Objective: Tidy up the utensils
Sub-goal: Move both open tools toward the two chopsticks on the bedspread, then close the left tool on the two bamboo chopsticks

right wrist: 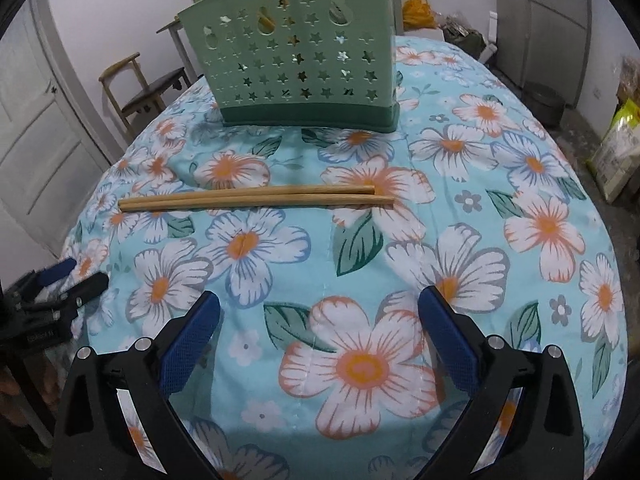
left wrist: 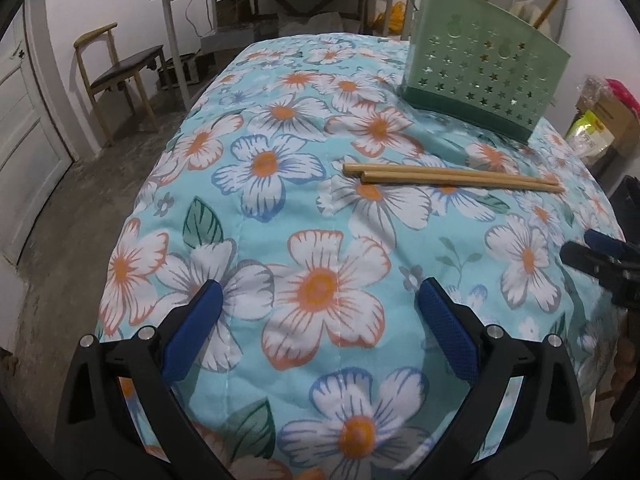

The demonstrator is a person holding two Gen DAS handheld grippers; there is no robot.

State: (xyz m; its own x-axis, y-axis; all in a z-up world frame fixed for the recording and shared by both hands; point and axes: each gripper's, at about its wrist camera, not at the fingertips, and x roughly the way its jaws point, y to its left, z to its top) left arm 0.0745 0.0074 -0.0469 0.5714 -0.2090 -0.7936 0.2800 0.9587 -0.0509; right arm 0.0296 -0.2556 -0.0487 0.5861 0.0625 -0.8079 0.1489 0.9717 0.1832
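From the left wrist, two chopsticks (left wrist: 452, 177) are seen lying side by side on the floral cloth (left wrist: 280, 208), ahead of the left gripper (left wrist: 318, 304), whose jaws are spread wide and empty. One green holder (left wrist: 484, 60) stands beyond.

From the right wrist, the same two chopsticks (right wrist: 256, 197) are seen ahead and left of the right gripper (right wrist: 319, 308), also spread wide and empty, with the holder (right wrist: 296, 52) behind them.

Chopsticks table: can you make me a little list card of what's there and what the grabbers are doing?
table cover: flowery blue cloth
chopsticks: two, lying side by side, touching, in front of the holder
holder: green utensil holder, upright, sticks already inside
left gripper: jaws wide, nothing between
right gripper: jaws wide, nothing between
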